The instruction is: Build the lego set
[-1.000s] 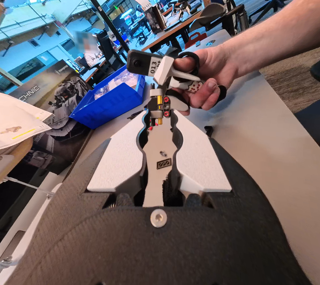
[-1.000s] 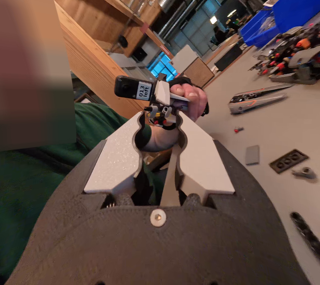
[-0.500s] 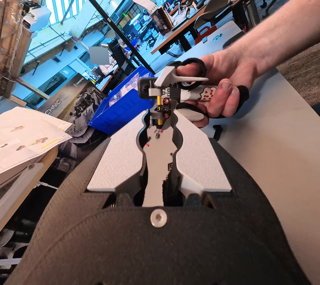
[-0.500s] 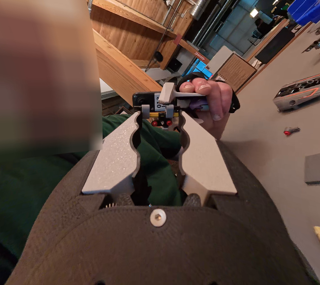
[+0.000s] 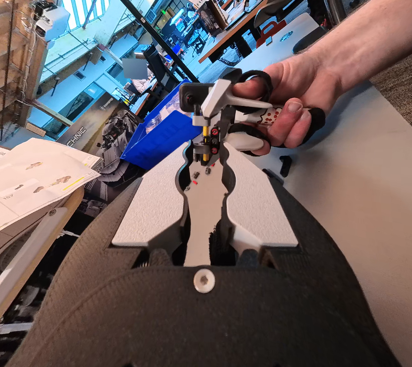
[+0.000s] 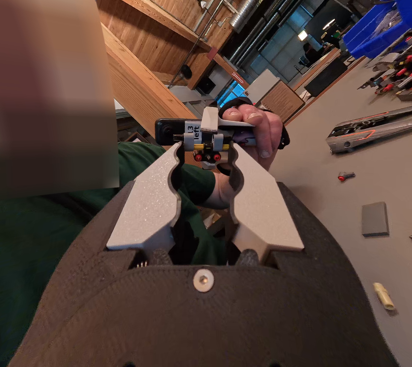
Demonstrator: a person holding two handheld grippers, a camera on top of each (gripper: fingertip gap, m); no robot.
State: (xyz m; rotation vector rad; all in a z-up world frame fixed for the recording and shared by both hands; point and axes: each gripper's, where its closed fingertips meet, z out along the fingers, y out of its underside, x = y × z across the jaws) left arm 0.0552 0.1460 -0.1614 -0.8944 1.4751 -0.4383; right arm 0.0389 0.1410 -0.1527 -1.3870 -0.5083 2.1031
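A small lego assembly [image 5: 209, 137] with a yellow axle, grey connectors and red pins hangs in the air between my two grippers, which face each other. My left gripper [image 5: 206, 151] is shut on it at the fingertips. The right gripper [image 5: 223, 122] reaches in from the far side, held by a hand [image 5: 296, 111]. In the right wrist view the assembly [image 6: 206, 146] lies level across my right gripper [image 6: 205, 146], whose fingertips press on its two ends. The left gripper's white fingers [image 6: 209, 120] sit above and below it.
A blue bin [image 5: 160, 140], an open instruction booklet [image 5: 44, 175] and the set's box [image 5: 107, 133] lie to the left. On the grey table lie a long grey and orange panel [image 6: 367, 133], a grey tile [image 6: 375, 219], a red pin piece [image 6: 345, 176] and a tan pin [image 6: 383, 296]. The tips of both grippers are at nearly the same place. From the right gripper's tips to the grey tile [image 6: 375, 219] is close to 12 cm.
Both grippers have tilted and turned together with the assembly. In the right wrist view it went from slanted to level across the fingertips. The booklet came further into the left view.
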